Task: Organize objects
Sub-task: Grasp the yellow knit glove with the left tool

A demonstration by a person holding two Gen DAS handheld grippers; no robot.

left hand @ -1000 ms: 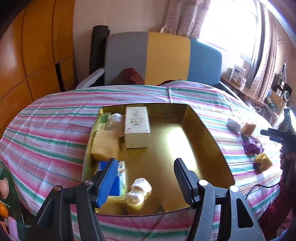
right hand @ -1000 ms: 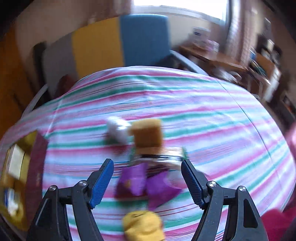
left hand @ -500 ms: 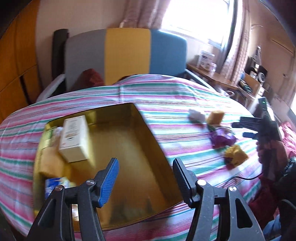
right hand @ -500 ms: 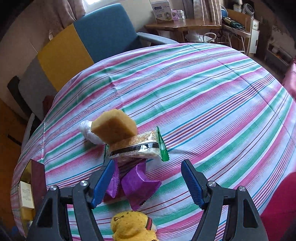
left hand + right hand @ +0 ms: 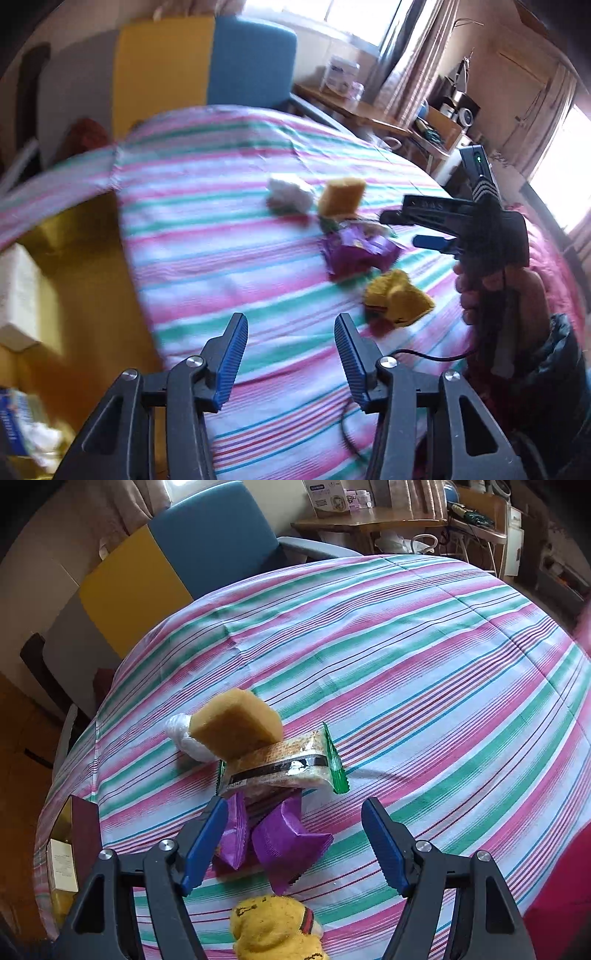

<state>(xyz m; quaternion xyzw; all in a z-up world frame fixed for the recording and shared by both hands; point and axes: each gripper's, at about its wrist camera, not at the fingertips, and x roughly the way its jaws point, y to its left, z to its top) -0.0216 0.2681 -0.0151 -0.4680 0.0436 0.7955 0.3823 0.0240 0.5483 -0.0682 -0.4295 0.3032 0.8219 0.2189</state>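
Observation:
A small pile lies on the striped tablecloth (image 5: pixel 424 657): a tan sponge (image 5: pixel 236 723) leaning on a clear cracker packet (image 5: pixel 280 768), two purple packets (image 5: pixel 288 842), a yellow cloth toy (image 5: pixel 277 930) and a white wad (image 5: pixel 181 734). My right gripper (image 5: pixel 295 805) hangs open just over the purple packets, and its pads touch nothing. From the left wrist I see the same sponge (image 5: pixel 341 195), purple packets (image 5: pixel 354 251), yellow toy (image 5: pixel 397 299) and the right gripper (image 5: pixel 404 229). My left gripper (image 5: pixel 290 321) is over bare cloth short of the pile, its jaws closing with nothing between them.
The gold box (image 5: pixel 74 258) stands at the left with a white carton (image 5: pixel 14 295) inside; its edge also shows as the gold box (image 5: pixel 70 834) in the right view. A black cable (image 5: pixel 424 356) trails over the cloth. A blue and yellow chair (image 5: pixel 177 557) stands behind the table.
The left gripper swung right, away from the gold box toward the pile, and its jaws narrowed. The right gripper settled a little lower over the purple packets, jaws unchanged.

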